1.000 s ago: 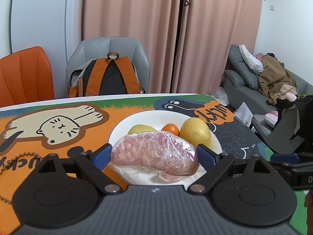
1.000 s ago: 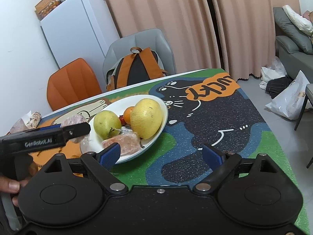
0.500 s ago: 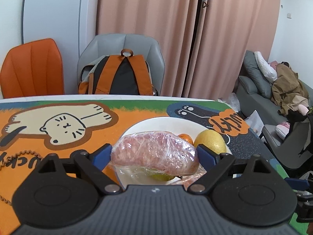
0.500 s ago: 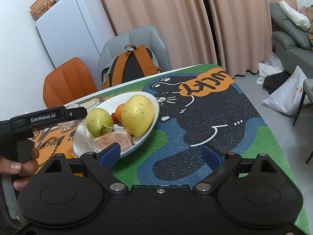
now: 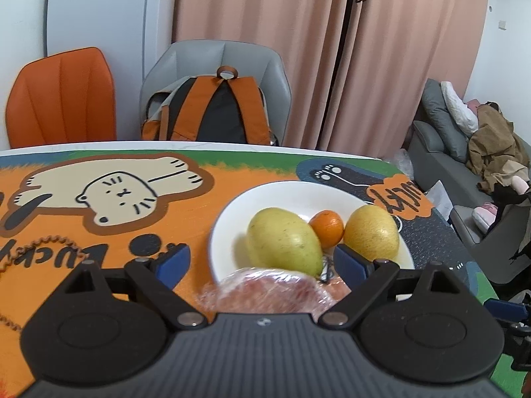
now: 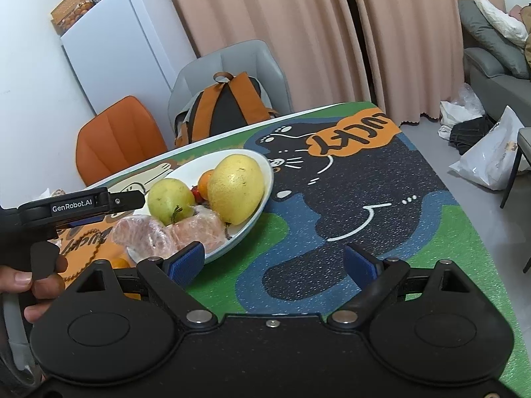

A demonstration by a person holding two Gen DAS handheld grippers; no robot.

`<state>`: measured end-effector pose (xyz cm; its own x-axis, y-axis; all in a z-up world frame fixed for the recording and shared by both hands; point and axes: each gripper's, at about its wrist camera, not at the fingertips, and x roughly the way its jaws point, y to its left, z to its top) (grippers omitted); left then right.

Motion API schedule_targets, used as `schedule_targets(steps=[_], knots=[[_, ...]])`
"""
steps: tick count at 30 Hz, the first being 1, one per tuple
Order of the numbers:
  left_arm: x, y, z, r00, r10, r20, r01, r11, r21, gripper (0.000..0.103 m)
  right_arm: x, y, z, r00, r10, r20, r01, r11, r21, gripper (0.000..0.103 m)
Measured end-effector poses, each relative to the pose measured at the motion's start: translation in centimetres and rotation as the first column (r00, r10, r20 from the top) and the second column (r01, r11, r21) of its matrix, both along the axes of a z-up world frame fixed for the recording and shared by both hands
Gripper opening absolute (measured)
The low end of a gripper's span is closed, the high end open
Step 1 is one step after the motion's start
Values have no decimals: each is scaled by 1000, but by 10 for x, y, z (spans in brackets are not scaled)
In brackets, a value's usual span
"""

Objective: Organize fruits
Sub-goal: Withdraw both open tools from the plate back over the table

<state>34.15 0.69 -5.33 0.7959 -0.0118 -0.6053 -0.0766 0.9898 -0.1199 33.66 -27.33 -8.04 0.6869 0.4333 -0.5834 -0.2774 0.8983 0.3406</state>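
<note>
A white plate (image 5: pixel 298 189) on the cat-print mat holds a yellow-green fruit (image 5: pixel 283 240), a small orange (image 5: pixel 327 229) and a round yellow fruit (image 5: pixel 371 232). A pink fruit in plastic wrap (image 5: pixel 272 287) lies at the plate's near rim, below my left gripper (image 5: pixel 260 257), which is open and does not touch it. The right wrist view shows that wrapped fruit (image 6: pixel 142 237) beside a second pink wrapped piece (image 6: pixel 199 229), under the left gripper (image 6: pixel 132 199). My right gripper (image 6: pixel 272 258) is open over the mat, right of the plate (image 6: pixel 262 179), with nothing between its fingers.
Beyond the table's far edge stand an orange chair (image 5: pixel 63 99) and a grey chair with an orange-black backpack (image 5: pixel 212 112). A small orange thing (image 6: pixel 119 262) lies on the mat left of the plate. The dark cat print (image 6: pixel 348 199) fills the mat's right side.
The wrapped pink fruit was between the left gripper's pads; now it lies below them at the plate's near rim. The fruits behind it have come into view. The right gripper has barely moved.
</note>
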Motion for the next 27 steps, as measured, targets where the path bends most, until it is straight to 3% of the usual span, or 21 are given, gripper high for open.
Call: schedule_targets(steps=[14, 27], knots=[[-32, 16, 5, 1000, -10, -29, 10, 1000, 5, 96, -13, 19, 11, 999, 51, 11, -51, 999, 12, 96], [-64, 43, 16, 1000, -6, -2, 6, 998, -68, 101, -26, 38, 23, 995, 98, 22, -99, 995, 18, 103]])
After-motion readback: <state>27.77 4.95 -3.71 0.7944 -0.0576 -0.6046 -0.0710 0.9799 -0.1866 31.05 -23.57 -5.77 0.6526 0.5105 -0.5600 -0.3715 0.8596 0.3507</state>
